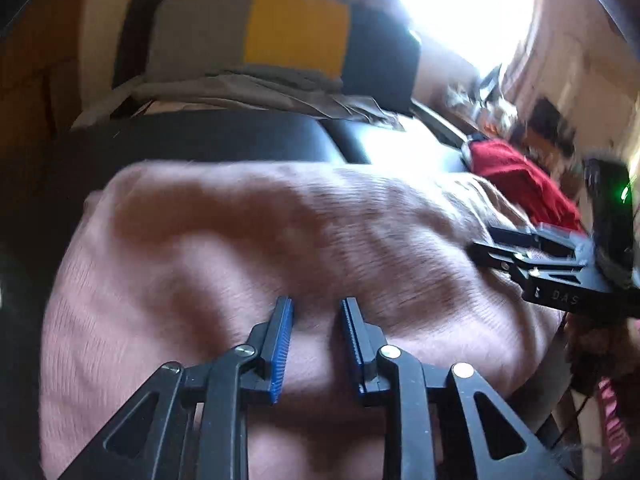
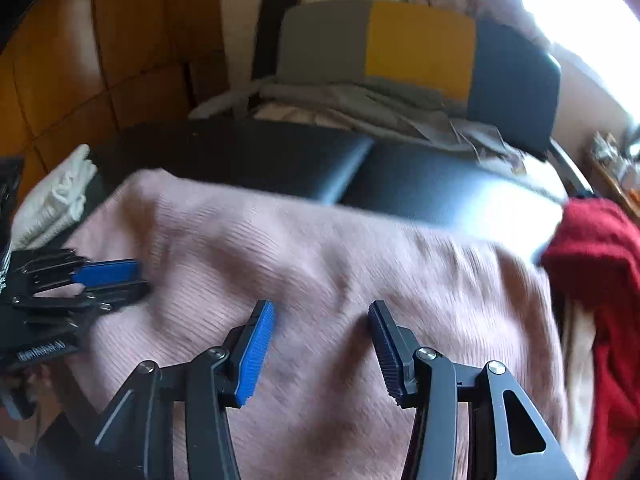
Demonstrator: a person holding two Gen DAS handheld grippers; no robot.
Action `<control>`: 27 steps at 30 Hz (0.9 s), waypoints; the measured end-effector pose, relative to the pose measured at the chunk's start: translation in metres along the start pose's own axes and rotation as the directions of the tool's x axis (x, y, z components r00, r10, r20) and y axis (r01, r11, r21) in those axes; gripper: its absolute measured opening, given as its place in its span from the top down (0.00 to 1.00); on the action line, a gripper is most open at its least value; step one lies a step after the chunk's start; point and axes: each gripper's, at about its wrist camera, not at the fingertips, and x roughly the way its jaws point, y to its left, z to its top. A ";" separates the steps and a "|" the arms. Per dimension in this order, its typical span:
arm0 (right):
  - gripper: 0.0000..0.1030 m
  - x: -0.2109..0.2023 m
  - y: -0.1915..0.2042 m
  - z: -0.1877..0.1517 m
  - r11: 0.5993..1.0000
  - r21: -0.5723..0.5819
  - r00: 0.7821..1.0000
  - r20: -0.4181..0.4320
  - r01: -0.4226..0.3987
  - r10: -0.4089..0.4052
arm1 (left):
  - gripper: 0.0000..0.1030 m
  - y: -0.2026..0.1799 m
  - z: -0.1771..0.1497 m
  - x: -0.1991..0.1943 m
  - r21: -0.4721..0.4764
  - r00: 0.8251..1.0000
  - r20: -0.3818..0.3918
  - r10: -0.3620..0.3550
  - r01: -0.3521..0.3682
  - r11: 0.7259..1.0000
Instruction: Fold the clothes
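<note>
A pink ribbed knit garment (image 1: 256,240) (image 2: 320,248) lies spread over a black padded surface (image 1: 224,136) (image 2: 288,156), with soft folds and motion blur. My left gripper (image 1: 317,309) hovers over its near part. The jaws stand apart, with only the fabric below showing through the gap. My right gripper (image 2: 321,309) stands wider open above the same garment, nothing pinched between its blue pads (image 2: 256,344). Each gripper shows in the other's view: the right gripper (image 1: 520,256) at the garment's right edge, the left gripper (image 2: 108,280) at its left edge.
A red garment (image 1: 516,184) (image 2: 600,264) lies bunched at the right. White knitwear (image 2: 60,200) sits at the left. Behind, grey clothes (image 1: 248,92) (image 2: 352,100) pile against a grey, yellow and blue backrest (image 1: 296,32) (image 2: 420,44). Wooden cupboards (image 2: 80,60) stand at the left, a bright window at the right.
</note>
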 end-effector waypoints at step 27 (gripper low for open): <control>0.27 -0.065 -0.003 -0.072 0.986 0.102 0.986 0.089 0.128 -0.138 | 0.69 0.037 -0.036 -0.044 -0.113 0.967 -0.054 0.249 -0.254 0.961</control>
